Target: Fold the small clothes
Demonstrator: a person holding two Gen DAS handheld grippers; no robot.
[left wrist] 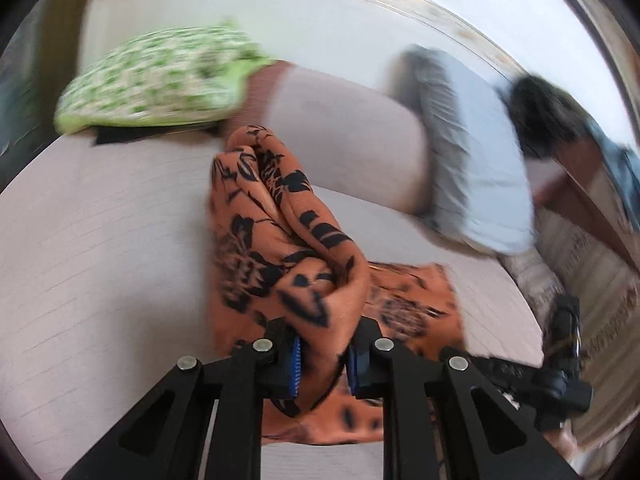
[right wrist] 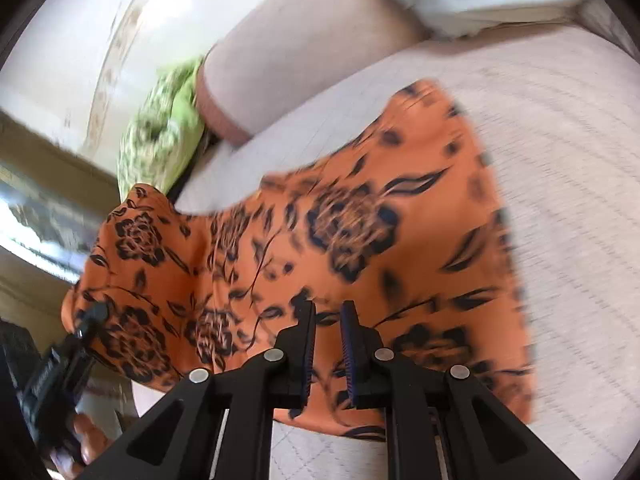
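An orange garment with a black flower print (left wrist: 280, 248) lies on a pale bed (left wrist: 100, 240). My left gripper (left wrist: 322, 364) is shut on a bunched fold of it and lifts that fold up off the bed. In the right wrist view the same garment (right wrist: 360, 240) spreads across the bed (right wrist: 560, 160), with one corner raised at the left by the left gripper (right wrist: 86, 326). My right gripper (right wrist: 328, 344) hovers over the garment with its jaws narrowly apart and no cloth seen between the blue pads (right wrist: 348, 352). The right gripper also shows at the right edge of the left wrist view (left wrist: 564, 360).
A green flower-print cloth (left wrist: 160, 80) and a dark item (left wrist: 116, 136) lie at the far left of the bed. A pale bolster (left wrist: 348, 136) and a grey-white pillow (left wrist: 476, 152) stand at the head. A wooden bed frame (left wrist: 592, 184) runs on the right.
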